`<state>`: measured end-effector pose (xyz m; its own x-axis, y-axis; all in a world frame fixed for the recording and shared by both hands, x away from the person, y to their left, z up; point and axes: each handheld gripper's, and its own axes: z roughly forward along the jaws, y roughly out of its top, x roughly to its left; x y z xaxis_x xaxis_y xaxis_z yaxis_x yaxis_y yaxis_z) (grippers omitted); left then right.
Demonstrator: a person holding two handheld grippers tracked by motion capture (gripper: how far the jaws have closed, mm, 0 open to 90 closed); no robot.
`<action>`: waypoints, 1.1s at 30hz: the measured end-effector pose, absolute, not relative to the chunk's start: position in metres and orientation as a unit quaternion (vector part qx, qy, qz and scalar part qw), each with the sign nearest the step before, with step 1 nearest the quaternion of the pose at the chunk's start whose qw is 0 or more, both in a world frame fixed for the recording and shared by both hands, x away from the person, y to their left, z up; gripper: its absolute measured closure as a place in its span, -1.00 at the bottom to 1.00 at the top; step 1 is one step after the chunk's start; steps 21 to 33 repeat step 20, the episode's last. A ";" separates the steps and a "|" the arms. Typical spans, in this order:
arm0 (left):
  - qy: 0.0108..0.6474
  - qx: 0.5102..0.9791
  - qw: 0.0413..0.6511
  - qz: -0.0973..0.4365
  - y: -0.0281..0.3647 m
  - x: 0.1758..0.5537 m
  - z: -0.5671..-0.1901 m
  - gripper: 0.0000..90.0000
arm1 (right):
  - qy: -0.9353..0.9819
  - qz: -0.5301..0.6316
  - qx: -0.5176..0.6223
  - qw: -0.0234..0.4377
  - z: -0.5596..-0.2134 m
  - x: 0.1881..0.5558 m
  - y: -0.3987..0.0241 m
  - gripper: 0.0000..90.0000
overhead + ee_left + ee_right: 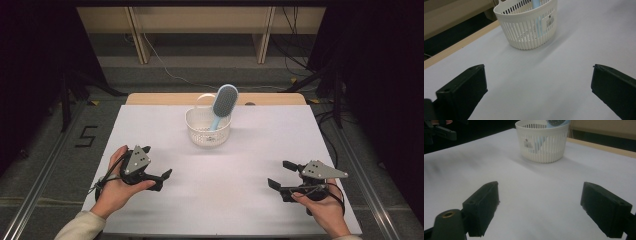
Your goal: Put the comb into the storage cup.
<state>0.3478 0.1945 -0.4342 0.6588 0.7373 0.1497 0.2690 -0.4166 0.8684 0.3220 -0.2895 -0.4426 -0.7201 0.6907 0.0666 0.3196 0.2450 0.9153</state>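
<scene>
A white slotted basket stands at the far middle of the white table. A light blue hairbrush stands in it, handle down, head leaning over the right rim. My left gripper rests open at the near left, held by a hand, with nothing between its fingers. At the near right my right gripper is open too, and empty. The left gripper view shows the basket ahead beyond wide-apart jaws. The right gripper view has the basket ahead, with the brush head at its top edge.
The white sheet covers the table, with a wooden strip along the far edge. Beyond it are wooden furniture legs and cables on a grey floor. A floor mark reading 5 lies left of the table.
</scene>
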 end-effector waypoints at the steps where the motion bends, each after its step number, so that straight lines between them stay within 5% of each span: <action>1: 0.316 0.799 0.437 0.266 0.195 0.348 -0.435 -1.00 | 0.769 0.519 0.328 0.179 -0.443 0.322 -0.289 -0.65; 33: 0.320 0.807 0.426 0.255 0.194 0.350 -0.446 -1.00 | 0.770 0.517 0.328 0.180 -0.443 0.323 -0.290 -0.65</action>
